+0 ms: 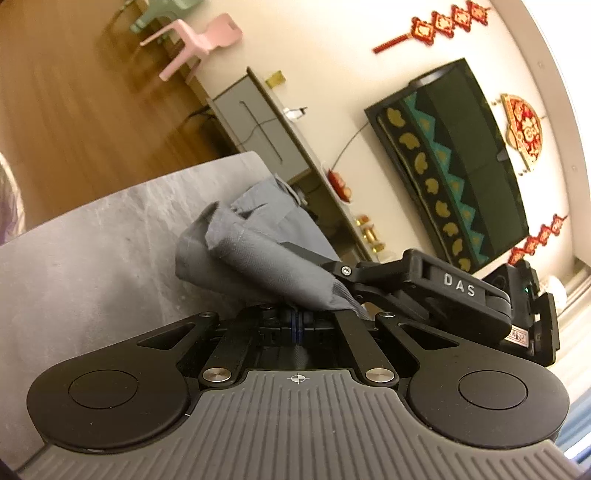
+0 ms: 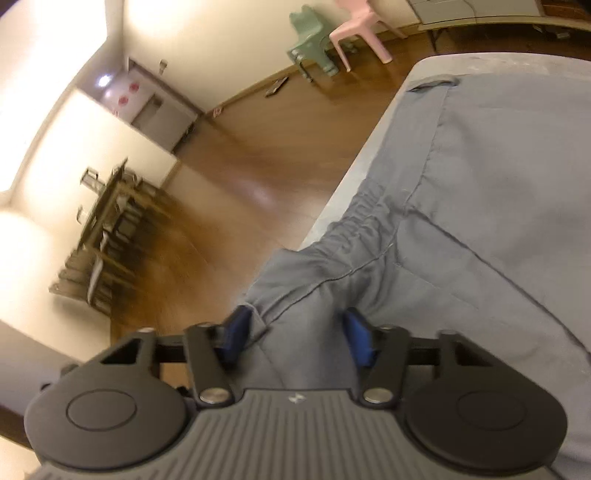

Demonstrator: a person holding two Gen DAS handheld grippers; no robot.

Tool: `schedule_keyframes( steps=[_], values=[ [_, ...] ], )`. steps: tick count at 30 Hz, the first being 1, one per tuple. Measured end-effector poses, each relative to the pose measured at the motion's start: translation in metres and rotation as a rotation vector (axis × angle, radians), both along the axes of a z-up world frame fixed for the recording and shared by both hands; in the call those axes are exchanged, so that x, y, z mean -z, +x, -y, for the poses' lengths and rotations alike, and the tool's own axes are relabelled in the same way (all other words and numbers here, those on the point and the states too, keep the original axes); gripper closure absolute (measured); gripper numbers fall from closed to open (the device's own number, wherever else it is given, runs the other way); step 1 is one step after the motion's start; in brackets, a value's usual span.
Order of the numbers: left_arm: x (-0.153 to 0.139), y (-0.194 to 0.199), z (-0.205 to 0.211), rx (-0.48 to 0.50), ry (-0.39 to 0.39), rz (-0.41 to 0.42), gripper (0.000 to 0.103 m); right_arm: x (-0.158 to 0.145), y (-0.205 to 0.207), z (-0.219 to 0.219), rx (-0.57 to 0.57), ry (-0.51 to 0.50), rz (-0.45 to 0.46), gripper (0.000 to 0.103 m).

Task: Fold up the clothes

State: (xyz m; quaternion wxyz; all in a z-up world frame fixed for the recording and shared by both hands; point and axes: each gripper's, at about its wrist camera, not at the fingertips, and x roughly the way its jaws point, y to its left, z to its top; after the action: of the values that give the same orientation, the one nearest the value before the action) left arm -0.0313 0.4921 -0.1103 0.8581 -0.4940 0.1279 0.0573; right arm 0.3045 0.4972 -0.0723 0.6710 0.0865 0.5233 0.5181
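Left wrist view: my left gripper [image 1: 297,317] has its 2 blue pads pressed together with a fold of the grey trousers [image 1: 258,254] pinched there, the cloth rising in a bunched roll just ahead of the fingers; beyond it the garment lies on the grey marbled table [image 1: 92,240]; my right gripper [image 1: 436,291], black and marked DAS, sits just beside the bunch at its right, touching the cloth. Right wrist view: my right gripper [image 2: 295,332] has its 2 blue pads [image 2: 236,332] spread apart, the trousers [image 2: 480,184] passing between them; whether the pads press the fabric I cannot tell; the elastic waistband [image 2: 365,210] lies at the table edge [image 2: 354,173], partly hanging over the wooden floor [image 2: 258,166]; a pink chair [image 2: 364,29] and a green chair [image 2: 310,40] stand well apart by the far wall.
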Motion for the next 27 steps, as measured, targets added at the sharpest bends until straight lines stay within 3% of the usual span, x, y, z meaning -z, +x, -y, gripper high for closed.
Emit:
schedule_keyframes(
  steps=[3, 9, 11, 14, 16, 18, 20, 21, 23, 25, 27],
  values=[
    [0.0, 0.001, 0.001, -0.026, 0.012, -0.04, 0.103, -0.004, 0.002, 0.005, 0.043, 0.012, 0.042, 0.07],
    [0.002, -0.005, 0.003, -0.085, 0.014, -0.118, 0.103, -0.003, 0.0, 0.003, 0.083, 0.032, 0.106, 0.074],
    [0.002, -0.008, 0.005, -0.101, 0.011, -0.162, 0.103, -0.007, 0.0, 0.008, 0.154, 0.058, 0.158, 0.085],
    [0.002, -0.011, 0.009, -0.086, 0.006, -0.183, 0.103, -0.012, 0.004, 0.031, 0.264, 0.16, 0.147, 0.088],
    [-0.001, -0.013, 0.009, -0.079, 0.006, -0.156, 0.103, -0.006, 0.002, 0.024, 0.236, 0.168, 0.097, 0.084],
    [0.0, -0.013, 0.009, -0.07, -0.009, -0.159, 0.103, 0.01, -0.008, 0.001, 0.129, 0.018, 0.083, 0.078],
    [0.002, -0.014, 0.007, -0.067, -0.029, -0.161, 0.103, 0.018, -0.017, -0.005, 0.079, -0.048, 0.112, 0.059],
    [0.002, -0.016, 0.006, -0.069, -0.037, -0.159, 0.103, 0.017, -0.015, 0.002, 0.093, -0.021, 0.087, 0.057],
    [0.003, -0.02, 0.003, -0.076, -0.052, -0.162, 0.103, 0.014, -0.014, 0.018, 0.121, 0.037, 0.04, 0.035],
    [0.004, -0.022, 0.001, -0.08, -0.066, -0.165, 0.103, 0.004, -0.019, 0.045, 0.165, 0.112, 0.03, 0.032],
    [0.005, -0.023, 0.0, -0.082, -0.079, -0.166, 0.103, -0.001, -0.035, 0.062, 0.138, 0.11, 0.081, 0.048]
  ],
)
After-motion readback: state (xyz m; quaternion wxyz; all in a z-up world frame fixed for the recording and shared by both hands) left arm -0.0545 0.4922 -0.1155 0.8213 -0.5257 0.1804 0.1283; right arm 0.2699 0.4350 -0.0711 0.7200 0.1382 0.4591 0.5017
